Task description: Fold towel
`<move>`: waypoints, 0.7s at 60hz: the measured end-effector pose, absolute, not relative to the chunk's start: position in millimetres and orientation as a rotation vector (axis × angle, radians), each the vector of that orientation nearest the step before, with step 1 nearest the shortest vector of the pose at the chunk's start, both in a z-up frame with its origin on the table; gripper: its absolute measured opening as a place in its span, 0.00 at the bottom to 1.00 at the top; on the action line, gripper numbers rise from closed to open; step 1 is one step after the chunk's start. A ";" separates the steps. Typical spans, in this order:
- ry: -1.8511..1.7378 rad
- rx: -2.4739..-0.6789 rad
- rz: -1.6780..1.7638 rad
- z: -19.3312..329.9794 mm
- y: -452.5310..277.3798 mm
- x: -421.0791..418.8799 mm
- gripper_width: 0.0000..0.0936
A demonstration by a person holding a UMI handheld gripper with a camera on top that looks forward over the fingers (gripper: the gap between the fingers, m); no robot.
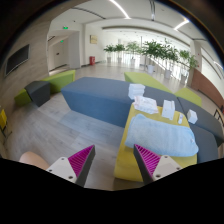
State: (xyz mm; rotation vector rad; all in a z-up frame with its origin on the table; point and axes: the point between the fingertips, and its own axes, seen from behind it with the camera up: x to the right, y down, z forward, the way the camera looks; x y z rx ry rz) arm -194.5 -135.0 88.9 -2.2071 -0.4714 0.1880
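A light blue towel [160, 135] lies spread on a yellow table [133, 165], ahead and to the right of my fingers. My gripper [112, 160] is open and empty, held above the floor at the table's near left corner. The left pad [78, 160] hangs over the wooden floor and the right pad [150, 158] is over the table's near edge, just short of the towel. Nothing is between the fingers.
White folded cloths [146, 103] and small white items [169, 108] sit at the table's far end. A large blue sofa block [95, 98] stands beyond, with a dark seat [38, 92] and green bench [62, 80] to the left. Plants [150, 47] line the back of the hall.
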 end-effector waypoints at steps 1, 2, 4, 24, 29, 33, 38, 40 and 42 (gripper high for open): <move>-0.465 -2.209 0.173 84.4 -127.2 -190.9 0.86; -0.456 -2.211 0.157 84.5 -124.5 -188.6 0.86; -0.438 -2.211 0.133 76.2 -106.5 -182.0 0.86; -0.420 -2.264 -0.043 -5.1 10.3 -152.3 0.71; -0.440 -2.280 -0.061 -21.4 9.8 -149.1 0.50; -0.465 -2.244 -0.109 -18.1 9.3 -146.1 0.33; -0.543 -2.171 -0.259 -15.5 14.5 -133.4 0.07; -0.561 -2.148 -0.272 -15.5 15.0 -134.9 0.05; -0.572 -2.129 -0.282 -15.0 15.9 -135.3 0.04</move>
